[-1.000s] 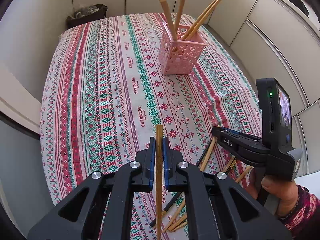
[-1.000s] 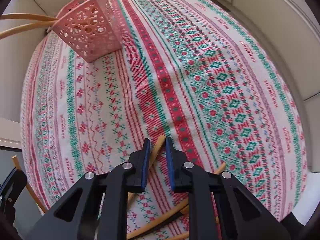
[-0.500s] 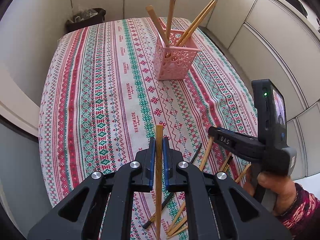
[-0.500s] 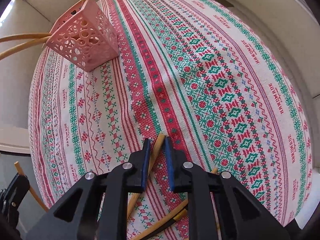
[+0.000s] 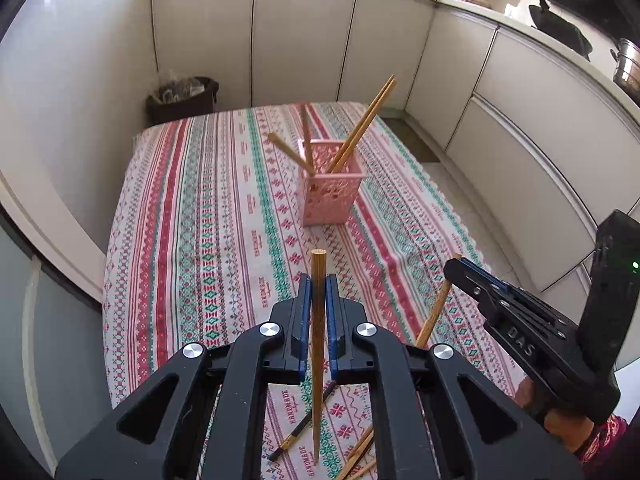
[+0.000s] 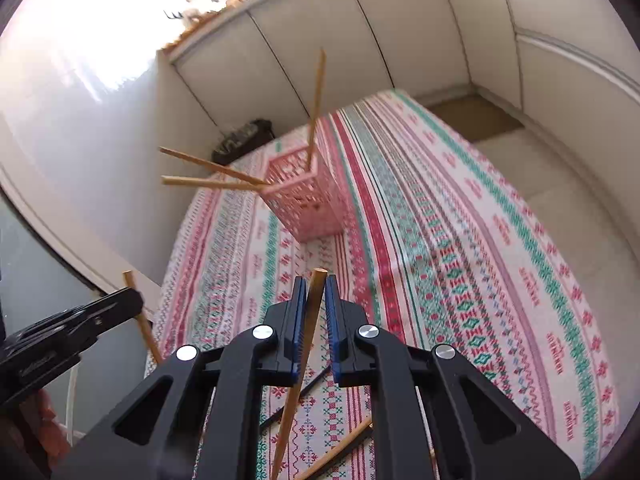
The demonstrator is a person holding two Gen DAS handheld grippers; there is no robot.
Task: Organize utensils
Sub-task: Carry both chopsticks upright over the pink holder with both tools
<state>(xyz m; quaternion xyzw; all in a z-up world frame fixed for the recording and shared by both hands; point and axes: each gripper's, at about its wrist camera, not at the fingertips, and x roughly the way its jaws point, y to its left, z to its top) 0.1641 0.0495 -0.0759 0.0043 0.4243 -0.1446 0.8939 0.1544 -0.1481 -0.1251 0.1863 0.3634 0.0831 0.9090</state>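
My left gripper [image 5: 318,280] is shut on a wooden chopstick [image 5: 318,320] that stands nearly upright, its lower tip above the tablecloth. My right gripper [image 6: 315,282] has its jaws closing on a second wooden chopstick [image 6: 308,320], which hangs tilted between the pads, clear of the cloth. Each gripper also shows in the other's view: the right gripper [image 5: 456,268] at the right, the left gripper [image 6: 132,300] at the left. A pink perforated basket [image 5: 330,200] stands mid-table, ahead of both, with several chopsticks leaning in it. Several loose chopsticks [image 5: 360,452] lie on the cloth below the grippers.
The table wears a red, green and white striped cloth [image 5: 200,240]. A dark bin [image 5: 182,98] stands on the floor past the far edge. White cabinets [image 5: 520,160] run along the back and right. A black chopstick [image 5: 304,426] lies among the wooden ones.
Both grippers have risen and tipped up, so the cabinets now show. The right gripper has lifted its chopstick off the cloth. The left one still grips its chopstick.
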